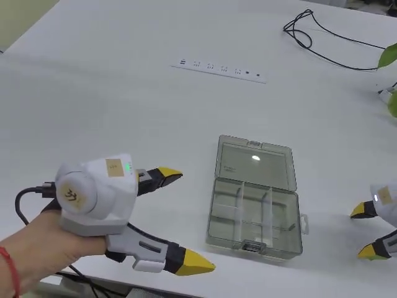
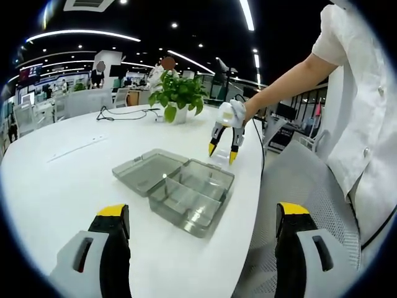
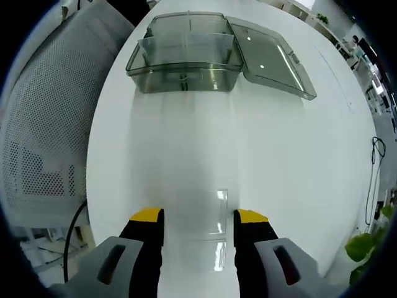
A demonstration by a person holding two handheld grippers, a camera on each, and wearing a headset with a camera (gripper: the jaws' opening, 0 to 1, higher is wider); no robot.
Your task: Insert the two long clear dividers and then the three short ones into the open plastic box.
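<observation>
The smoky clear plastic box [image 1: 255, 214] sits near the table's front edge with its lid [image 1: 254, 162] folded back flat. Clear dividers [image 1: 267, 208] stand inside it and split it into compartments. My left gripper [image 1: 186, 218] hangs open left of the box, holding nothing; from its own view the box [image 2: 192, 192] lies ahead. The right gripper [image 1: 367, 231] is right of the box, low over the table. Its jaws [image 3: 198, 217] stand open on either side of clear divider pieces [image 3: 218, 226] lying flat on the white top. The box [image 3: 185, 53] is further ahead.
A white power strip [image 1: 220, 68] lies at the back. A black cable [image 1: 322, 37] loops at the far right, beside plant leaves [image 1: 388, 59]. The potted plant [image 2: 180, 93] stands beyond the right gripper [image 2: 224, 144]. A mesh chair [image 3: 43, 112] stands off the table edge.
</observation>
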